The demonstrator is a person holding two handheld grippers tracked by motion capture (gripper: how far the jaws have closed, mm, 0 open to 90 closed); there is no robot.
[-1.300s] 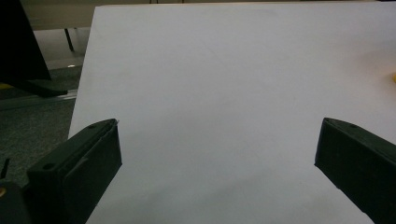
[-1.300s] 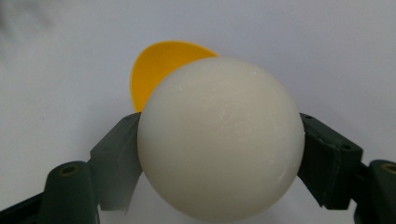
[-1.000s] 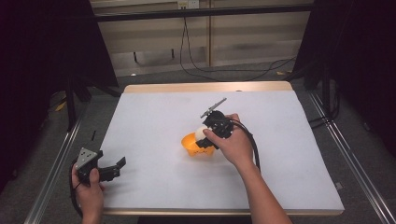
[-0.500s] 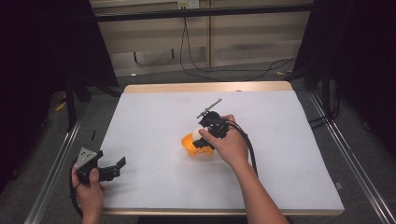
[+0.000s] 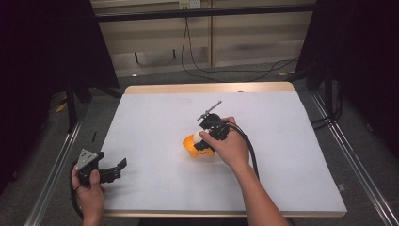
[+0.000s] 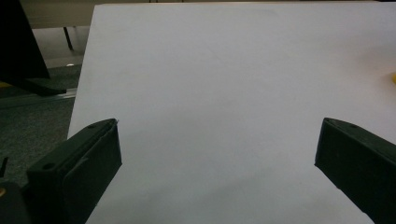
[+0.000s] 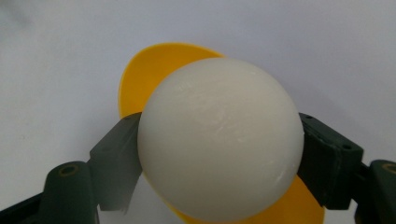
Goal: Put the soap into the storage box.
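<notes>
A white ball (image 7: 219,137) sits clamped between the jaws of my right gripper (image 7: 219,161), just above a yellow-orange bowl (image 7: 154,70). From the high view the right gripper (image 5: 203,137) hovers at the table's middle over the bowl (image 5: 193,149), and a bit of the ball (image 5: 197,138) peeks out beside the hand. My left gripper (image 5: 120,167) rests low at the front left corner, its jaws wide apart. Between those jaws, the left gripper (image 6: 217,154) holds nothing but bare white tabletop.
A white mat covers the table (image 5: 155,113), with a wooden strip along its far edge. Metal rails (image 5: 56,165) run along both sides. Cables (image 5: 197,66) lie on the floor behind the table. A sliver of the yellow bowl (image 6: 393,78) shows at the right edge.
My right gripper has shifted slightly left and lower with the ball, closer over the bowl. The left gripper has stayed put.
</notes>
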